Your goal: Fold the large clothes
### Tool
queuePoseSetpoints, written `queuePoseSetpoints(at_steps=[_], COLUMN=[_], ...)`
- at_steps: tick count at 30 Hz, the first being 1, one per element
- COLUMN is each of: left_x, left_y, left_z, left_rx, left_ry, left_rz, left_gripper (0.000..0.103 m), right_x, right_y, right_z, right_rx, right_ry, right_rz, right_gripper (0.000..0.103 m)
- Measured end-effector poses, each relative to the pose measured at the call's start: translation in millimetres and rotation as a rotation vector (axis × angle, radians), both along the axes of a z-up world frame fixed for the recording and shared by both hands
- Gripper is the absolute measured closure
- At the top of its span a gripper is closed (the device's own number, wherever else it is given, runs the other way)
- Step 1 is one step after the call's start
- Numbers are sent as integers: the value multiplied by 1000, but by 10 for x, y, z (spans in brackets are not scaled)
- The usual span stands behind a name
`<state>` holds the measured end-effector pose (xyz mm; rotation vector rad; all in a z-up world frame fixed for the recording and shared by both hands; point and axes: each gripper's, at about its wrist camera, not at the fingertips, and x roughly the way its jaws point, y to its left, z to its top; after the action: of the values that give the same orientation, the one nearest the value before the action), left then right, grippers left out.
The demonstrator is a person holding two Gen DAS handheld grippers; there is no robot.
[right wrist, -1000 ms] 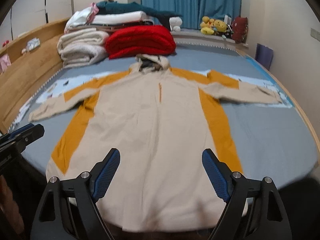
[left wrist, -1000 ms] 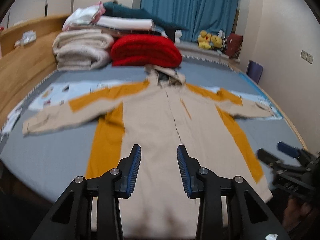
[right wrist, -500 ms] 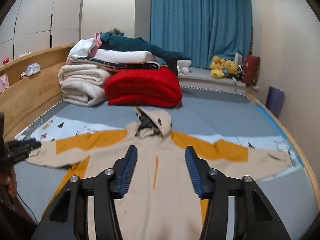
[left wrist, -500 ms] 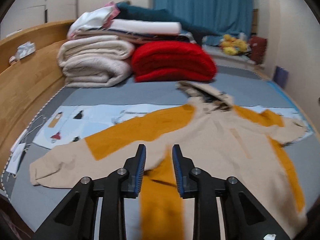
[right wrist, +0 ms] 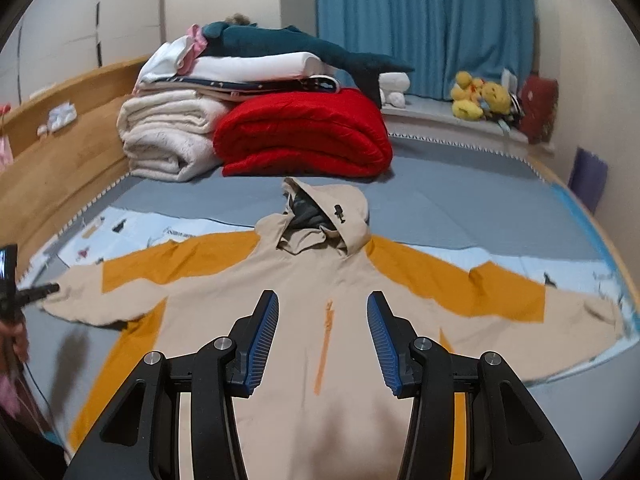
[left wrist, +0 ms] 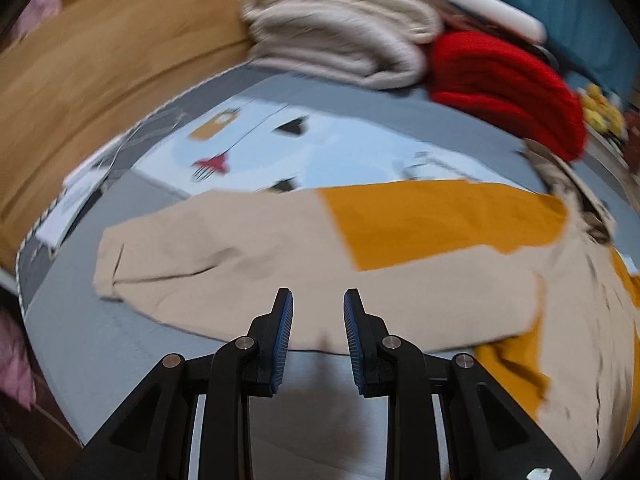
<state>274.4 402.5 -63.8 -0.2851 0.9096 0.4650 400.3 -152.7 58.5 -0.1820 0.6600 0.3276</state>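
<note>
A beige and mustard hooded jacket (right wrist: 332,280) lies spread flat, front up, on the grey bed, sleeves out to both sides. In the left wrist view its left sleeve (left wrist: 280,256) stretches across, cuff at the left. My left gripper (left wrist: 318,312) is open and empty, just above the sleeve's near edge. My right gripper (right wrist: 323,316) is open and empty, hovering over the jacket's chest near the orange zipper (right wrist: 325,344). The left gripper's tips (right wrist: 38,292) show at the far left of the right wrist view, by the sleeve cuff.
Folded beige blankets (right wrist: 168,136), a red quilt (right wrist: 304,136) and stacked linens sit at the head of the bed. A wooden side board (right wrist: 52,152) runs along the left. A light blue printed sheet (left wrist: 280,148) lies under the sleeves. Plush toys (right wrist: 480,96) sit by the blue curtain.
The left gripper has swung left and down to the jacket's left sleeve, its view blurred by motion. The right gripper has advanced over the chest and its jaws have widened a little.
</note>
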Motion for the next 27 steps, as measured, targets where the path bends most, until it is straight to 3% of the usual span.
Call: queuePoseSetpoints(at_steps=[11, 15, 27], left_x=[-66, -177, -432], left_y=[756, 1003, 1425], left_z=[-536, -682, -915], left_rx=[-47, -112, -254], left_ry=[102, 113, 108], left_rz=[182, 273, 471], left_gripper=[76, 69, 69], right_x=[131, 163, 264], right_y=[78, 114, 130], right_z=[-314, -374, -596], right_rx=[-12, -20, -41], right_ry=[91, 103, 173], right_rz=[19, 20, 7], right_gripper=[51, 45, 44])
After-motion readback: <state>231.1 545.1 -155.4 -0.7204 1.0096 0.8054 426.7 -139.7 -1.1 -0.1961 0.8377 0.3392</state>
